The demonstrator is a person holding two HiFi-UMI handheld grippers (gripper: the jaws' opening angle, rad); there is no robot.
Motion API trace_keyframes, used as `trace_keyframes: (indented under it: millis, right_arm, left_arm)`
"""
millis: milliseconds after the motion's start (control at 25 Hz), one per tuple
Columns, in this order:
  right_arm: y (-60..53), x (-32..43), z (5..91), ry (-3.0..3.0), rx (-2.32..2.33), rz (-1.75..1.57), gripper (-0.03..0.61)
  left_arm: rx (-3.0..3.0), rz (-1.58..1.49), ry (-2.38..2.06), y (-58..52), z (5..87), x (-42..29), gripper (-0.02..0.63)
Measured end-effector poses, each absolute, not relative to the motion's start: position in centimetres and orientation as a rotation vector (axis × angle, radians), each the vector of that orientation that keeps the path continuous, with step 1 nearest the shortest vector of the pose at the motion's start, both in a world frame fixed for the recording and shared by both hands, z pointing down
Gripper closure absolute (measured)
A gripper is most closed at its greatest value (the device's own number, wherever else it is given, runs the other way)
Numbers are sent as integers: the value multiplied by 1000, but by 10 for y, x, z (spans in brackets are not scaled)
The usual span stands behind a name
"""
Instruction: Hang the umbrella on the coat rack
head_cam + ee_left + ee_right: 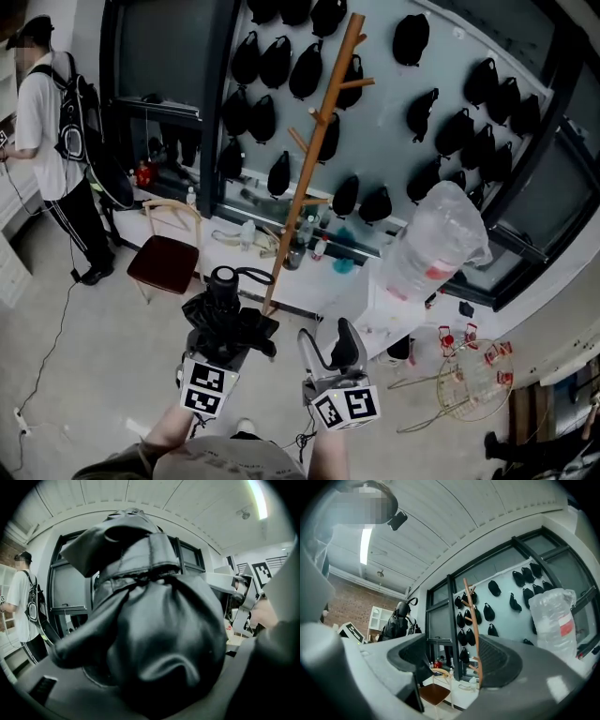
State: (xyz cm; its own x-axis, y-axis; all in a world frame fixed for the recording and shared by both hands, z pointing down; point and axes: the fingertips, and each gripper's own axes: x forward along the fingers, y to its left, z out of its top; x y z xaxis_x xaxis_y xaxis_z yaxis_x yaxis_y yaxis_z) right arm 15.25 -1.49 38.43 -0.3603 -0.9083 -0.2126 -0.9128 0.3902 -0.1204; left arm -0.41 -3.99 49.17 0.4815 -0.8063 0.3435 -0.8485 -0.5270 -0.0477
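A folded black umbrella (228, 323) stands upright in my left gripper (225, 342), which is shut on its bundled fabric. The round handle with a strap loop (246, 275) is on top. In the left gripper view the umbrella's fabric (154, 634) fills nearly everything and hides the jaws. The wooden coat rack (314, 159) rises just beyond the umbrella, slightly right of it, with short pegs near its top. My right gripper (326, 349) is beside the left one, open and empty. In the right gripper view the rack's pole (472, 630) shows between the spread jaws, and the umbrella (398, 620) is at the left.
A person (52, 141) with a backpack stands at far left. A wooden chair with a dark red seat (164, 262) is left of the rack's base. A big clear plastic bag (436, 244) stands to the right, with a wire basket (473, 384) on the floor. Black caps (281, 61) hang on the wall.
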Motion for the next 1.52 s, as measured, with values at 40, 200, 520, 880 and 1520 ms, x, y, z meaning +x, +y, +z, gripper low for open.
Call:
trace_keyframes:
  millis: [40,200,520,880,1520]
  right_arm:
    - [-22,157,382,2416,-1592,31,233]
    - [-44,170,375,2464,-1494,30,233]
    - [-69,167,369,2520,-1299,-33,233]
    - [-100,132,369,2620,-1066,-139,233]
    - [-202,59,356,2786,-815,-148,234]
  left_arm:
    - [2587,495,-1460,-47,492,2,314]
    - [2564,482,-1482,-70,492,23,314]
    - [2556,528,-1489,-97,497,42,314]
    - [2600,593,-1377,-125,505,60,314]
    - [2856,636,-1011,-212,496,75,314]
